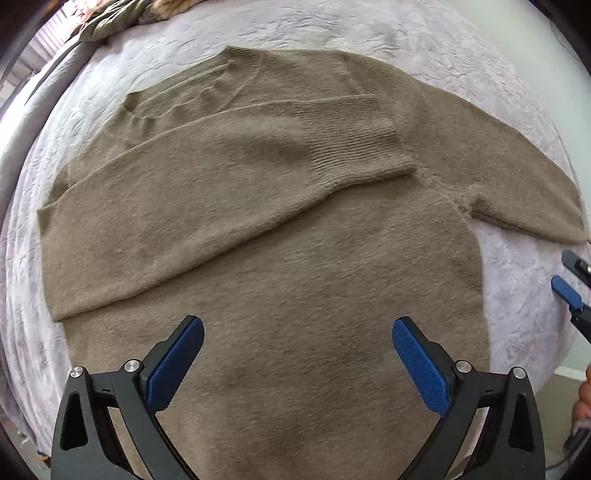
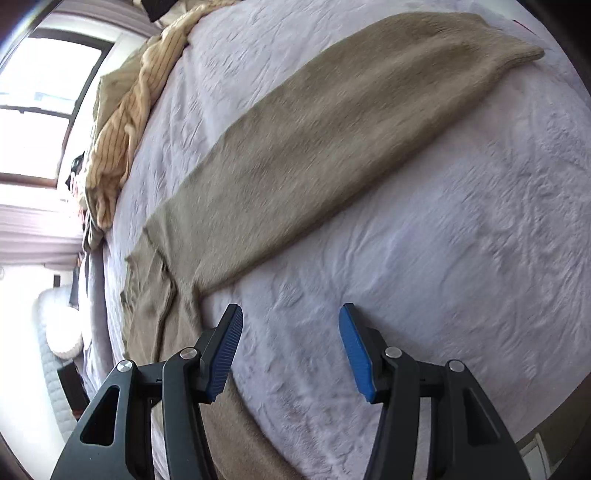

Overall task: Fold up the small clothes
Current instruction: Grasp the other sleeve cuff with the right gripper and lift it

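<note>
A tan knit sweater point(image 1: 280, 258) lies flat on a lavender bedspread point(image 1: 524, 317). One sleeve is folded across its chest, ending in a ribbed cuff point(image 1: 354, 140). The other sleeve point(image 2: 314, 155) stretches straight out over the bedspread point(image 2: 443, 240) to its cuff point(image 2: 521, 51). My left gripper point(image 1: 297, 326) hangs open above the sweater's lower body, nothing between its blue pads. My right gripper point(image 2: 291, 314) is open over bare bedspread just beside the sweater's side edge, below the outstretched sleeve. It also shows at the right edge of the left wrist view, right gripper point(image 1: 570, 278).
A heap of other clothes lies at the far side of the bed: a yellow striped garment point(image 2: 125, 118) and an olive one point(image 1: 110, 18). A bright window point(image 2: 37, 92) is beyond the bed's edge. A person's hand point(image 1: 583, 402) shows at the right rim.
</note>
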Demonstrator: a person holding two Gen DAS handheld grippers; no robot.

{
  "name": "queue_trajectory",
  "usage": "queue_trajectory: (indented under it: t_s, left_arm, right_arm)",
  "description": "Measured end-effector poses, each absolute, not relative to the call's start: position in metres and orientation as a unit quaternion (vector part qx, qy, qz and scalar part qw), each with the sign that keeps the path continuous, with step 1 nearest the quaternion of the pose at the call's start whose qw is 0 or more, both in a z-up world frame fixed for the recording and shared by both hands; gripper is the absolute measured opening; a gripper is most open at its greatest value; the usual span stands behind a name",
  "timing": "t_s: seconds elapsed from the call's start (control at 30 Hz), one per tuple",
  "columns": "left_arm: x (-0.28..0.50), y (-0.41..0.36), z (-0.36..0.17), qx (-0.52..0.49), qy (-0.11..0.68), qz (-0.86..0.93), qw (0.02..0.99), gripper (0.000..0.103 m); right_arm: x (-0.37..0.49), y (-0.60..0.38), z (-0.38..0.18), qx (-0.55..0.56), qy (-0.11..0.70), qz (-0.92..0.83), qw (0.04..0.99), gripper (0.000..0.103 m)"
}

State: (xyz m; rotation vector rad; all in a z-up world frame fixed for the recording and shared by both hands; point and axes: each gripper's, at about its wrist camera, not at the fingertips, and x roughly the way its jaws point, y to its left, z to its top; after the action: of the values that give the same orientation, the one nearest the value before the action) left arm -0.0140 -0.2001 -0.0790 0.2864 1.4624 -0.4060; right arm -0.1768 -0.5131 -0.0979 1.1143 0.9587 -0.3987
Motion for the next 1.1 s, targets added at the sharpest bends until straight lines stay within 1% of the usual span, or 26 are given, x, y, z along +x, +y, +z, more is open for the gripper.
queue_trajectory:
  t_s: [0.17,0.27,0.47,0.53,0.57,0.6,0.7,0.8,0.97,1.1]
  left_arm:
    - [-0.01,-0.219,-0.075,0.116,0.65,-0.202,0.724,0.102]
    - [-0.007,-0.229,-0.074,0.111,0.646,-0.211,0.725,0.102]
    - [0.002,-0.239,-0.074,0.101,0.646,-0.213,0.726,0.102]
    - [0.006,-0.24,-0.073,0.104,0.644,-0.211,0.728,0.102]
    - [0.007,-0.239,-0.073,0.102,0.644,-0.213,0.727,0.102]
    - [0.009,-0.237,-0.074,0.097,0.647,-0.214,0.725,0.102]
    - [0.019,-0.222,-0.071,0.082,0.646,-0.217,0.728,0.102]
    - [0.041,-0.199,-0.064,0.064,0.64,-0.212,0.736,0.102]
    - [0.048,-0.169,-0.048,0.057,0.618,-0.195,0.759,0.102]
    - [0.055,-0.131,-0.044,0.045,0.606,-0.176,0.774,0.102]
  right_arm:
    - [-0.199,-0.568,-0.095,0.55,0.349,-0.227,0.724,0.058]
    - [-0.206,-0.593,-0.095,0.568,0.311,-0.242,0.723,0.058]
    - [-0.203,-0.622,-0.104,0.635,0.234,-0.228,0.7,0.058]
    - [-0.201,-0.624,-0.109,0.665,0.212,-0.207,0.685,0.037]
    - [-0.199,-0.625,-0.113,0.683,0.201,-0.193,0.675,0.016]
    - [-0.199,-0.625,-0.115,0.695,0.19,-0.18,0.669,0.01]
    - [-0.18,-0.614,-0.111,0.723,0.156,-0.13,0.661,0.008]
    - [-0.15,-0.602,-0.096,0.722,0.144,-0.07,0.673,0.008]
    - [-0.074,-0.566,-0.055,0.675,0.174,0.016,0.717,0.008]
    - [-0.007,-0.517,-0.027,0.617,0.22,0.085,0.75,0.008]
